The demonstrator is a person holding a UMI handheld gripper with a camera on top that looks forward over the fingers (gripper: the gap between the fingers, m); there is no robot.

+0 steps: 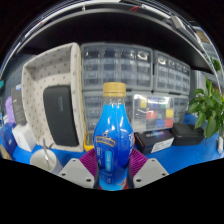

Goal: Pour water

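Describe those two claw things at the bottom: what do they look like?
The gripper has two pale grey, angular plastic fingers, faceted like folded wedges. Each carries a pink-purple pad on its inner face. No cables, markings or sleeve are visible.

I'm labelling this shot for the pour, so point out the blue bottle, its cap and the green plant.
blue bottle [113, 140], gripper view, on its blue body above the label, between the gripper [113, 172] fingers.
cap [115, 89], gripper view, on the yellow top.
green plant [209, 105], gripper view, on its leaves.
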